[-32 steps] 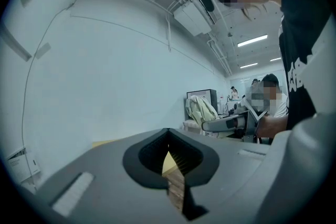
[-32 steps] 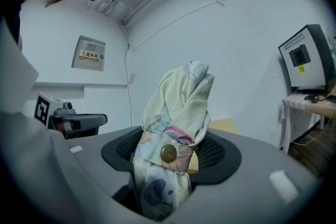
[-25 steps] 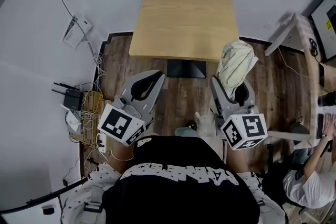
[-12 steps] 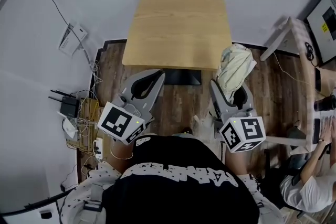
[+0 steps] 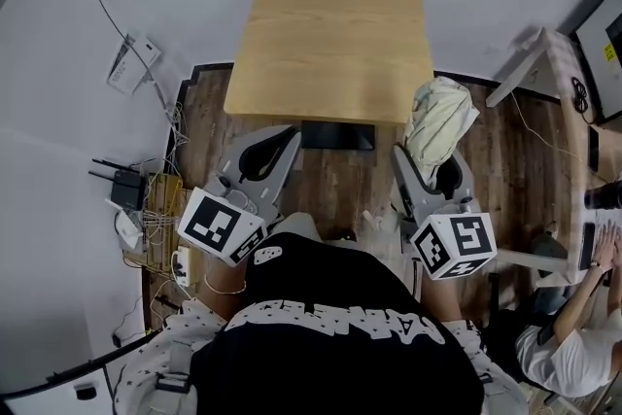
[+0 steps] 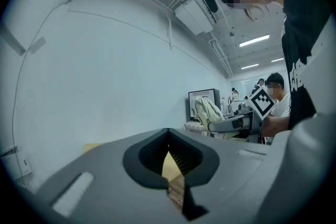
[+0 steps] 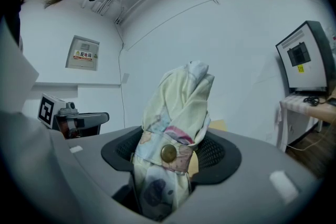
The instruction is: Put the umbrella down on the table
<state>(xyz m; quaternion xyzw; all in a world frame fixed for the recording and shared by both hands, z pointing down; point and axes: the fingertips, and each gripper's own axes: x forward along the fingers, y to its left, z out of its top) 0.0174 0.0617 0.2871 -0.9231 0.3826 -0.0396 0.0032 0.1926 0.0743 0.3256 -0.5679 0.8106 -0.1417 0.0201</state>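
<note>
Two tools in view, both held out in front of the person, short of the counter [image 5: 330, 44]. Right tool [image 5: 428, 160] is clenched on the umbrella [image 5: 439, 117]: in the right gripper view the folded pale-yellow fabric stands upright between the jaws, and both jaws press on it just below the strap [image 7: 167, 150], which is closed with a brass-coloured button. The bundle sticks out well past the jaw tips. In the head view the umbrella sits just off the counter's near right corner, over the wooden floor [image 5: 340, 180], not resting on the counter top. Left tool [image 5: 287, 136] is clenched on nothing: in the left gripper view the jaw tips meet, and only a thin sliver of counter and floor shows through the slot behind them. It sits off the counter's near left corner. The light wood counter top is bare. A router and cable tangle [image 5: 131, 194] lie on the floor at left. A second person [image 5: 573, 335] sits at a desk on the far right.
</note>
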